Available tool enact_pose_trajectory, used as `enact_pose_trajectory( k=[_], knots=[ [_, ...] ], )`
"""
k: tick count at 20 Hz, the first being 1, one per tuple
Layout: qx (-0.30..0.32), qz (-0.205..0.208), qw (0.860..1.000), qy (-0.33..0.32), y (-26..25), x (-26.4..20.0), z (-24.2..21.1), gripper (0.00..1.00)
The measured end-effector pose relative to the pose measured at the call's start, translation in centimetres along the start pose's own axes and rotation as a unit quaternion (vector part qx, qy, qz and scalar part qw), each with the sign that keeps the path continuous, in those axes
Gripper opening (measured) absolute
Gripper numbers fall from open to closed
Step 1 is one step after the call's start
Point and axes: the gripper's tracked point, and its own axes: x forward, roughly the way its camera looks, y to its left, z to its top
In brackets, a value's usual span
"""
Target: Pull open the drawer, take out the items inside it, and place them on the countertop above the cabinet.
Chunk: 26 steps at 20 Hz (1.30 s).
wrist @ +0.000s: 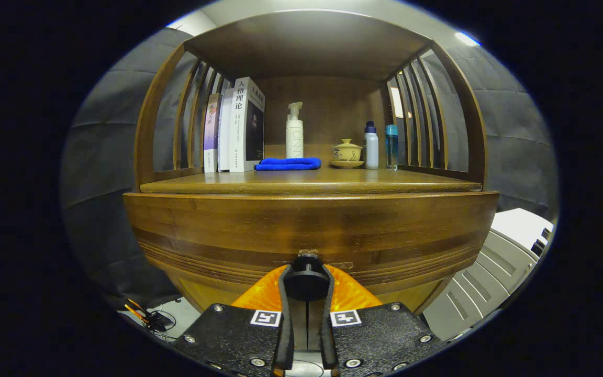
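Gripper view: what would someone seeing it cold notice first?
The gripper is closed around the dark round drawer knob, with the wooden drawer front spreading wide just beyond the fingers. Above it, on the countertop inside the slatted shelf, a folded blue cloth stands out, lying in front of a white pump bottle. Upright books stand to its left; a lidded teacup and two bottles stand to its right.

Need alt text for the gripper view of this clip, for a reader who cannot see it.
The gripper has both fingers closed around the dark round knob on a wooden drawer front, which looks shut. On the countertop above stand books, a folded blue cloth, a pump bottle, a lidded cup and two bottles.
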Motion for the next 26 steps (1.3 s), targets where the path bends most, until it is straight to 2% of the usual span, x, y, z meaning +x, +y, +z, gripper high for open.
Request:
enact_pose_trajectory(
  k=[12,26],
  knots=[
    [0.005,0.004,1.0,0.027,-0.1,-9.1,-1.9,0.2],
    [-0.01,0.012,0.999,0.036,0.4,-13.1,-3.6,0.22]
  ],
)
